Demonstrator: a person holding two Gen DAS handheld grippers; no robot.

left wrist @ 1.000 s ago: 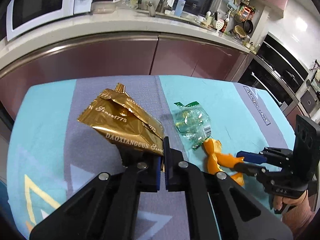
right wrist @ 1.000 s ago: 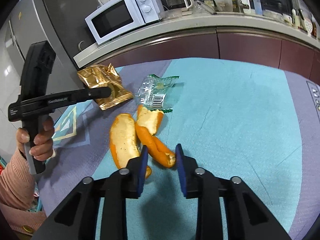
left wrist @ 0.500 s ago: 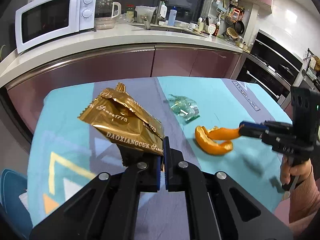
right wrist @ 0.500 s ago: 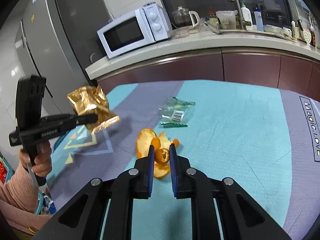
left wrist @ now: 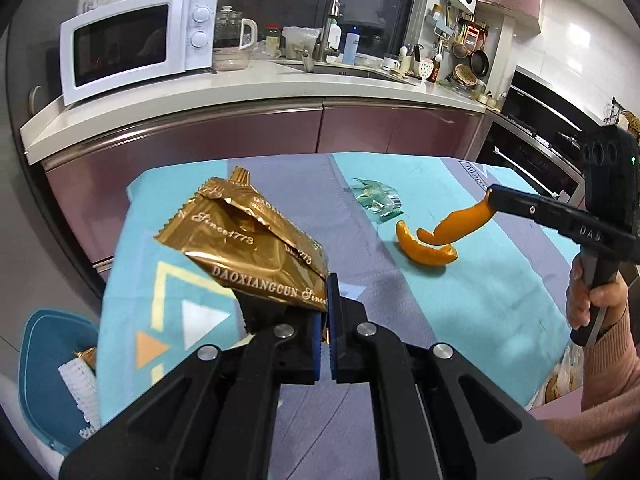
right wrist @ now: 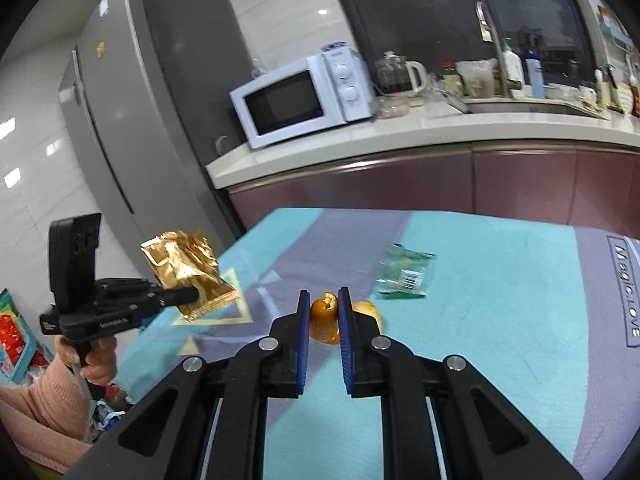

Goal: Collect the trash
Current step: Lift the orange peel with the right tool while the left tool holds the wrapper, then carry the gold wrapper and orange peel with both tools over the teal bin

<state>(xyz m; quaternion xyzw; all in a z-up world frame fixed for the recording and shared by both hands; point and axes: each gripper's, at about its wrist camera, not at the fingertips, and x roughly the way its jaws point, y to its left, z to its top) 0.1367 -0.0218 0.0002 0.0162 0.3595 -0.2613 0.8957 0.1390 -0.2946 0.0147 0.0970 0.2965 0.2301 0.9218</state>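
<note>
Left view alone shows blue bin (left wrist: 52, 360) (beside table (left wrist: 500, 300)).

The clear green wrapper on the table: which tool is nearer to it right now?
Right. The right tool, shut on an orange peel, hangs just beside the clear green wrapper. The left tool, shut on a gold packet, is out past the table's edge.

gold wrapper (left wrist: 248, 248) "Since1773", "DAOXIANGCUN", tablecloth (right wrist: 520, 320) "Magic LOVE"
</note>
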